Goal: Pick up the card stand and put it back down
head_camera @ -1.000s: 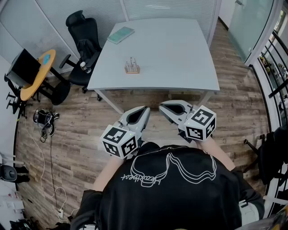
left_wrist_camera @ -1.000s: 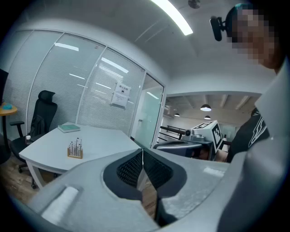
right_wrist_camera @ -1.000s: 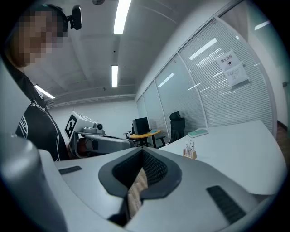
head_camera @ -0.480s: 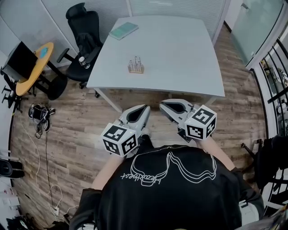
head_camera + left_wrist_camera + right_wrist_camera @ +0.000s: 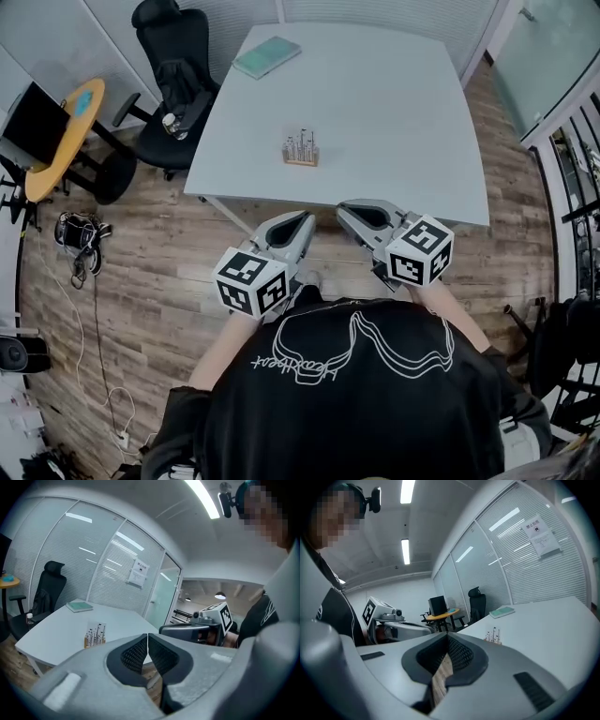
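I hold the left gripper (image 5: 302, 221) and right gripper (image 5: 345, 210) side by side at the frame's centre, both tongs pressed together and empty, apparently parked while I line up on the table (image 5: 394, 112). The card stand (image 5: 301, 151) sits untouched near the table's front edge, upper centre of the frame, well apart from both.

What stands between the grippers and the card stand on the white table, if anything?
Nothing visible does. Only bare table lies between the card stand and the left gripper and right gripper, both shut and empty, held at its near side. The green book lies at the far corner, off the path.
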Demonstrator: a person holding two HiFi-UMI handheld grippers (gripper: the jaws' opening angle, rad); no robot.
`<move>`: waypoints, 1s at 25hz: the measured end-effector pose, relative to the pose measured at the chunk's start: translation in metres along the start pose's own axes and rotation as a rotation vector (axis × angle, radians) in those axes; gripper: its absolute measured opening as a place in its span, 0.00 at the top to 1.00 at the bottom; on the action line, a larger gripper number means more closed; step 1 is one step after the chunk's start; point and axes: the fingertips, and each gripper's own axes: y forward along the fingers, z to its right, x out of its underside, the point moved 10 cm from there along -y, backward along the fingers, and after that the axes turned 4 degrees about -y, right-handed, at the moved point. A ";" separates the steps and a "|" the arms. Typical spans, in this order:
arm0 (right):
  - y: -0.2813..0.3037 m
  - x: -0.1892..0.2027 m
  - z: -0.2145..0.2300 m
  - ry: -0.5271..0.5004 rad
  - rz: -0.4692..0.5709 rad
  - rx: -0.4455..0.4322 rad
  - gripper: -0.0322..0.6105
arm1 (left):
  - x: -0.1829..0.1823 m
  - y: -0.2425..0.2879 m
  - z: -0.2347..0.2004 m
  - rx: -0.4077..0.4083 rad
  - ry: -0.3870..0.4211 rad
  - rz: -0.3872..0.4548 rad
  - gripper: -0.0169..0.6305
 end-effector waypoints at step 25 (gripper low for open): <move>0.131 0.018 0.122 0.099 -0.130 0.215 0.88 | -0.026 0.096 -0.195 -0.001 -0.017 -0.180 0.95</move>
